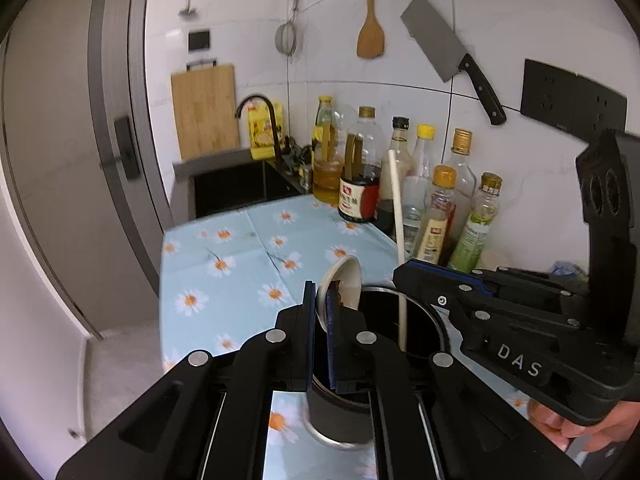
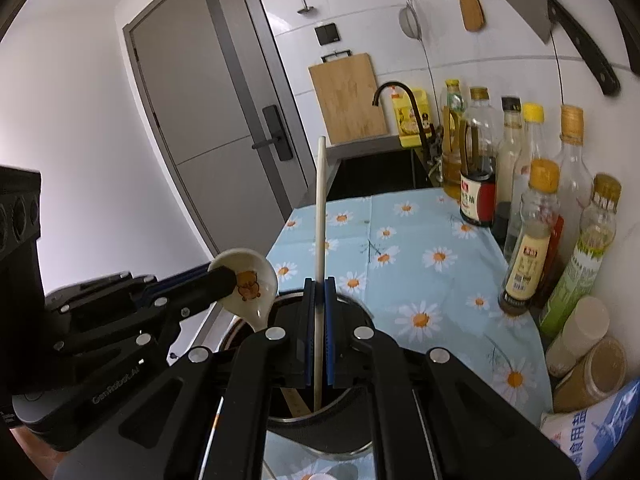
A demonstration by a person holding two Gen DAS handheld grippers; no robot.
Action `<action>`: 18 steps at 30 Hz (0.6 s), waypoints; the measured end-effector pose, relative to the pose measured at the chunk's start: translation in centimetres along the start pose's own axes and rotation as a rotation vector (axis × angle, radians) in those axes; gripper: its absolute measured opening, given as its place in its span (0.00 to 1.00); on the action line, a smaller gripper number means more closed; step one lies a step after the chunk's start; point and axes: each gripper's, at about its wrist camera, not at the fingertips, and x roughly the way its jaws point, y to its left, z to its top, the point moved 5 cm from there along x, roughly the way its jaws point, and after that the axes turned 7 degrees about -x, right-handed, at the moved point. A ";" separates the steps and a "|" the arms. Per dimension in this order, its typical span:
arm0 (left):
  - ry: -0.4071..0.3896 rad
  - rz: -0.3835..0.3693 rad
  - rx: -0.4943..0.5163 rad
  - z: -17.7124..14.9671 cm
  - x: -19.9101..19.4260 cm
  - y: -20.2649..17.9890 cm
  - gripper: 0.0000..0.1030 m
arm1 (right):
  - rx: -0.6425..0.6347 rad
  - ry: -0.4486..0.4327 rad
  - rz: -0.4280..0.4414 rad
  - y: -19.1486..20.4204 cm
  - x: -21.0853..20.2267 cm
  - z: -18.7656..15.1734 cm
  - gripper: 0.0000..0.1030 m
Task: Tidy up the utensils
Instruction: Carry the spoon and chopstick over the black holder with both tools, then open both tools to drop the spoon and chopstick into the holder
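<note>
A dark round utensil holder [image 1: 434, 316] stands on the daisy-print tablecloth [image 1: 240, 264], right under both grippers. My left gripper [image 1: 320, 292] is shut on a white ceramic spoon [image 1: 346, 282] with a bear print, and the spoon hangs tilted over the holder's near rim. The right wrist view shows the same spoon [image 2: 250, 282] in the left gripper [image 2: 224, 276]. My right gripper [image 2: 319, 286] is shut on a long white chopstick [image 2: 320, 208], which stands nearly upright with its lower end inside the holder [image 2: 320, 436]. From the left wrist view, the right gripper [image 1: 400, 276] and chopstick [image 1: 396, 208] are over the holder's far side.
Several sauce and oil bottles [image 1: 440, 216] line the tiled wall on the right, with jars [image 2: 588, 360] and a bag [image 2: 600, 428] nearer. A sink and dark faucet [image 2: 400, 96] lie beyond the cloth. A cutting board [image 1: 204, 112], cleaver [image 1: 444, 52] and wooden spatula [image 1: 370, 36] are at the wall. A grey door [image 2: 224, 120] stands left.
</note>
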 end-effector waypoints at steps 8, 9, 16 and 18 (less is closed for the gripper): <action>0.038 -0.040 -0.091 -1.0 -0.7 0.4 0.17 | 0.051 0.004 0.015 -0.5 -1.5 -0.3 0.19; 0.040 -0.043 -0.106 -1.1 -0.8 0.5 0.17 | 0.054 0.000 0.015 -0.6 -1.7 -0.2 0.21; 0.041 -0.042 -0.150 -1.0 -1.3 1.1 0.17 | 0.058 -0.015 0.009 -0.5 -3.0 0.0 0.21; 0.038 -0.043 -0.157 -0.9 -1.6 1.2 0.17 | 0.057 -0.020 0.009 -0.4 -3.4 0.0 0.21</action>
